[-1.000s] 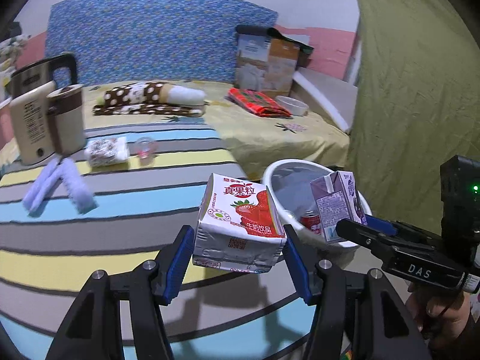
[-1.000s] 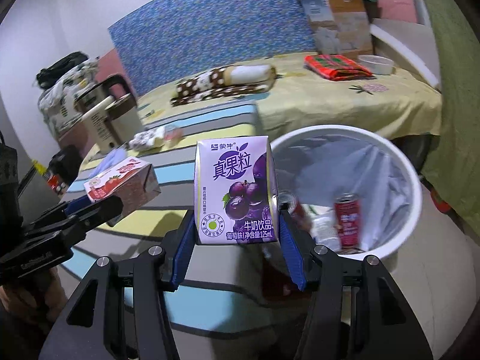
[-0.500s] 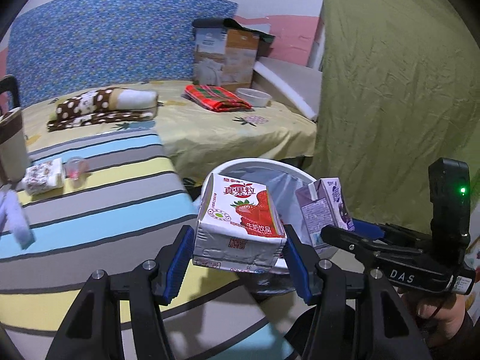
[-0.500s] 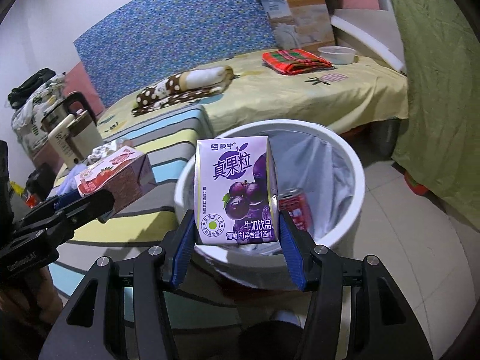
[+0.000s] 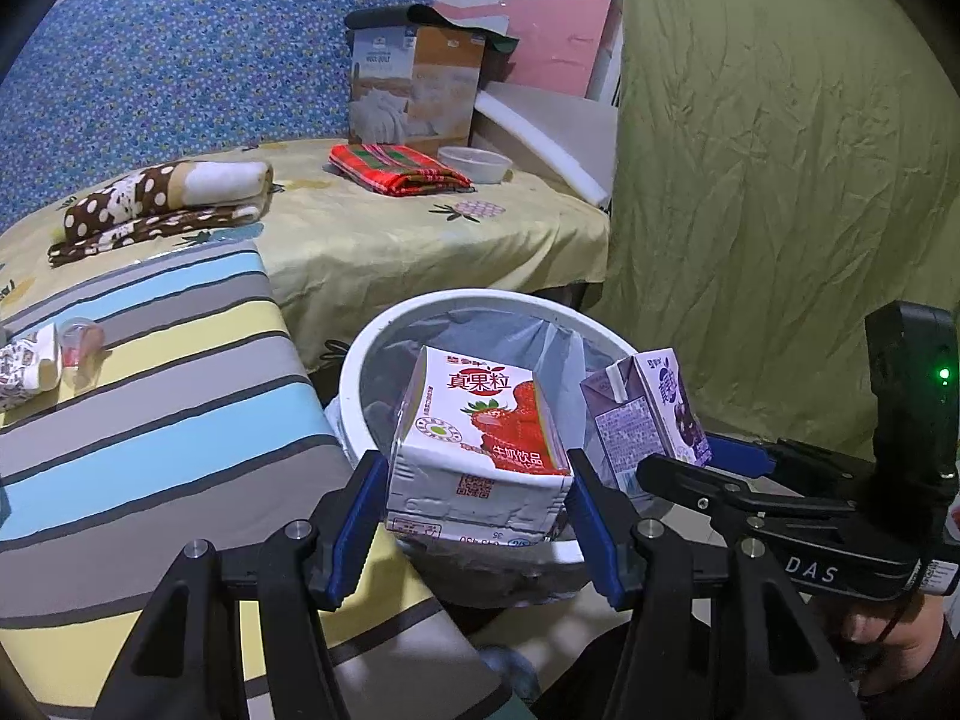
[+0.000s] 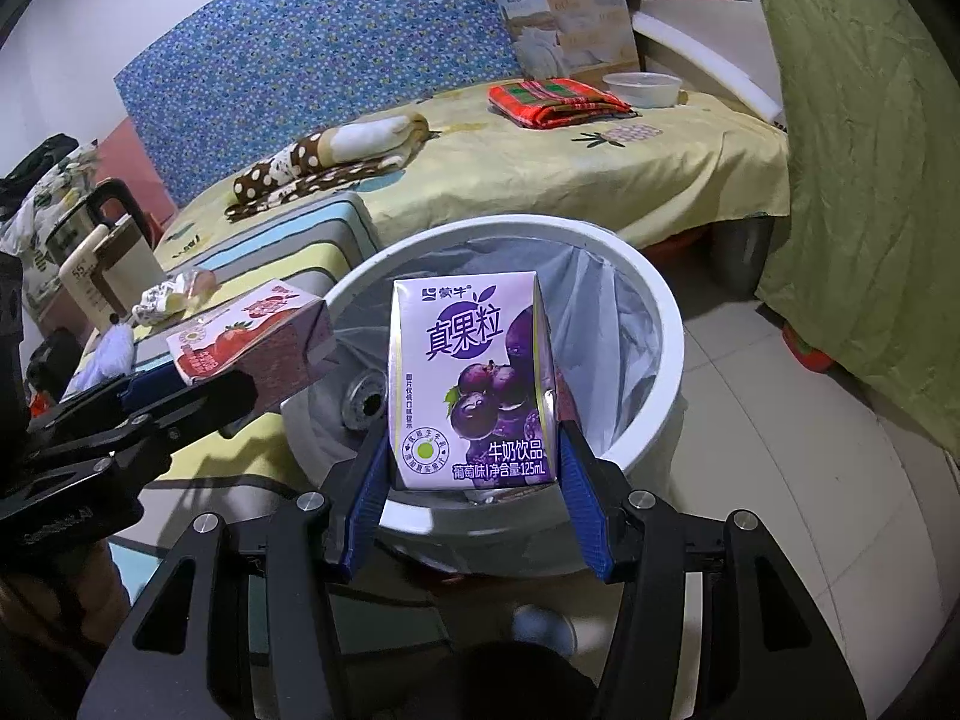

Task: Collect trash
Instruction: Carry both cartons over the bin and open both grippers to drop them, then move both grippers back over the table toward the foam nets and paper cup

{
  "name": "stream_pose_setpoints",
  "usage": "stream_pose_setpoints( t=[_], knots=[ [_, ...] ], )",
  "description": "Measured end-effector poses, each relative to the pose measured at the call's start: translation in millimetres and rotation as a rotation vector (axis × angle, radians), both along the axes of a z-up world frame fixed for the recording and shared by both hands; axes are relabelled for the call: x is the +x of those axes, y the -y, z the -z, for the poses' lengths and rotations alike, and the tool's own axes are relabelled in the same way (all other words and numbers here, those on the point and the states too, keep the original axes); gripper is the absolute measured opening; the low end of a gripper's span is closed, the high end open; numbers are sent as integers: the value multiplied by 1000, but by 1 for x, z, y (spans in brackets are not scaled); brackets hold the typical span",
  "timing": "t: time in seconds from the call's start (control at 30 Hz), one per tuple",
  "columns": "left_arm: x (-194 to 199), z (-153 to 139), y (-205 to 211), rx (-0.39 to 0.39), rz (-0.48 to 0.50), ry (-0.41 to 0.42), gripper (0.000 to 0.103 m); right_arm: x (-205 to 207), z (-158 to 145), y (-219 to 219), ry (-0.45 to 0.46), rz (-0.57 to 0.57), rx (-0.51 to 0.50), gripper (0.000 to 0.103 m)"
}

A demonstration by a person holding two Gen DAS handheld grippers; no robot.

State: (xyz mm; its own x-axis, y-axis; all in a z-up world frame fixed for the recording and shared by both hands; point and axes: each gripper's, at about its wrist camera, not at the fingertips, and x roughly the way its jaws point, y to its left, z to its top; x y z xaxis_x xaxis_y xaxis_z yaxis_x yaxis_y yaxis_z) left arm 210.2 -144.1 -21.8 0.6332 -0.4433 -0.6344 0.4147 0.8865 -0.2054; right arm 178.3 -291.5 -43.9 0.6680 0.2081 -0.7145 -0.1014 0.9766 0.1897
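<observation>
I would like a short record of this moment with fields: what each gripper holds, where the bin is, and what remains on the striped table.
left gripper: shut on strawberry milk carton
right gripper: shut on grape milk carton
trash bin: on the floor, white, lined with a bag, below both cartons
striped table: a small plastic cup beside a patterned wrapper

Past my tools, the bed [image 5: 420,252] wears a yellow sheet. Near its far edge sits a cardboard box [image 5: 414,90] against the blue patterned headboard [image 5: 180,72], with a folded red plaid cloth [image 5: 399,168] and a white bowl [image 5: 474,163] just in front. A brown polka-dot blanket [image 5: 162,201] lies rolled toward the left side. Nearer me, a striped cover [image 5: 150,408] carries a small clear cup [image 5: 81,339] at its left edge (contents too blurred to tell). A green curtain [image 5: 780,180] hangs on the right. A kettle [image 6: 102,252] stands far left.
</observation>
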Motion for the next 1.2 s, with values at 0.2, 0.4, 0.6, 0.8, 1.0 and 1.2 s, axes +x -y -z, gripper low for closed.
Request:
stream_pose_setpoints(
  t=[0.2, 0.4, 0.6, 0.8, 1.0, 1.2],
  knots=[
    [10, 8, 5, 9, 12, -23, 59, 4, 4, 1, -20, 4, -10, 56],
    [14, 16, 7, 13, 21, -34, 59, 7, 7, 0, -43, 3, -29, 56],
    [16, 18, 7, 1, 25, -44, 59, 7, 7, 1, -48, 14, -35, 56],
    [15, 14, 3, -10, 22, -34, 59, 5, 4, 1, -33, 24, -30, 63],
    [7, 8, -5, -24, 6, -20, 59, 1, -3, -2, -7, 21, -33, 63],
    [-6, -1, -17, -23, -25, 7, 59, -4, -13, -8, 26, 5, -26, 63]
  ],
)
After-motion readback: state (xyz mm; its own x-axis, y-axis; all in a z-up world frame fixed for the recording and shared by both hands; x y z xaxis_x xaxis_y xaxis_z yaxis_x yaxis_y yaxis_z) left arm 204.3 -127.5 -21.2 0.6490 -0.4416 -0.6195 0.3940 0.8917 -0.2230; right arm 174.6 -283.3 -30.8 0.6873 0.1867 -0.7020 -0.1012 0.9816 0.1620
